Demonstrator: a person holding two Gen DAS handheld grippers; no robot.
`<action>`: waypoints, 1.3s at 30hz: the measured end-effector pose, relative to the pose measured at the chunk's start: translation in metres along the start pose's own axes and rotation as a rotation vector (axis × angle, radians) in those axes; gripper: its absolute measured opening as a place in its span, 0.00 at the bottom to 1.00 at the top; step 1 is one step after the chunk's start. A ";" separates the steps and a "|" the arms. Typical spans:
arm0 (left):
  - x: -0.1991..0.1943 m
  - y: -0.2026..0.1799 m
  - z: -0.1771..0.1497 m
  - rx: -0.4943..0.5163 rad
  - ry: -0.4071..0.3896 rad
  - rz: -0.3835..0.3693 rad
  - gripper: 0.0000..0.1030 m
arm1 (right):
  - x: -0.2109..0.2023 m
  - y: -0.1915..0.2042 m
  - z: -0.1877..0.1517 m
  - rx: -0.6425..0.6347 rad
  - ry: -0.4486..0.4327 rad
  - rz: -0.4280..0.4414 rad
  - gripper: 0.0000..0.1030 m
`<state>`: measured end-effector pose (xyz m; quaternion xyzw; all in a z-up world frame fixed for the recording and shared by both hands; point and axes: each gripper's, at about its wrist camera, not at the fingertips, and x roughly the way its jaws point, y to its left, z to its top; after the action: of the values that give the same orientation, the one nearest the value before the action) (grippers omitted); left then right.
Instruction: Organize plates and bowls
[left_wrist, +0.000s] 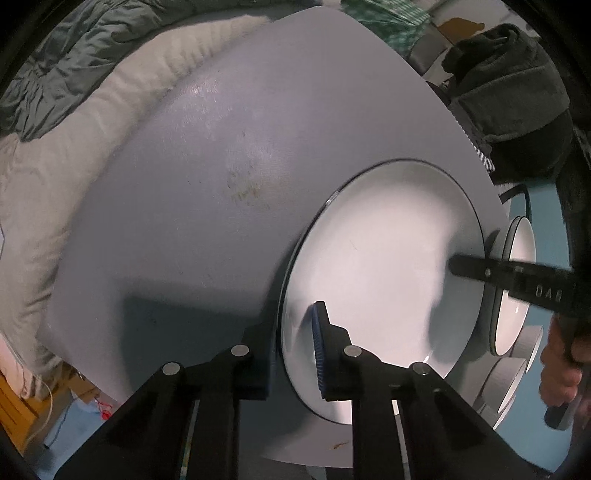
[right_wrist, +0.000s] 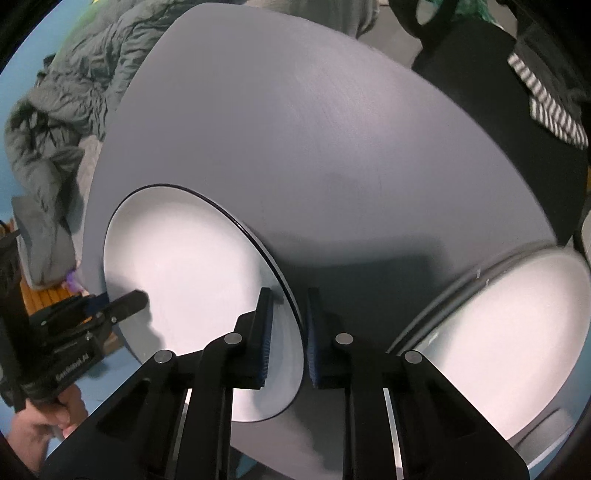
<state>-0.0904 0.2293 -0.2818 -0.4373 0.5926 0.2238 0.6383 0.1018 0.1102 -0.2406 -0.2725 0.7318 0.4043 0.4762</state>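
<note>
A white plate (left_wrist: 384, 295) with a thin dark rim lies on the grey counter (left_wrist: 207, 177). The left hand-held gripper (left_wrist: 295, 347) and right hand-held gripper (right_wrist: 288, 339) each pinch opposite edges of it. White bowls (left_wrist: 515, 280) sit just beside.

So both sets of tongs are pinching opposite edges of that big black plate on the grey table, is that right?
Not quite: the plate is white with only a thin dark rim, as both wrist views show. The rest holds: the left tongs and the right tongs each straddle its rim on opposite sides, on the grey table.
</note>
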 end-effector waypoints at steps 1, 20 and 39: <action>0.000 0.003 0.000 0.012 0.005 -0.004 0.15 | 0.001 -0.001 -0.005 0.018 -0.001 0.012 0.15; 0.001 -0.017 -0.003 0.256 0.070 0.034 0.16 | 0.002 -0.021 -0.074 0.242 -0.096 0.081 0.12; -0.032 -0.085 -0.016 0.332 0.040 0.029 0.16 | -0.043 -0.033 -0.093 0.255 -0.120 0.067 0.12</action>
<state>-0.0372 0.1801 -0.2256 -0.3214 0.6403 0.1233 0.6866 0.1002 0.0142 -0.1914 -0.1607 0.7562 0.3390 0.5361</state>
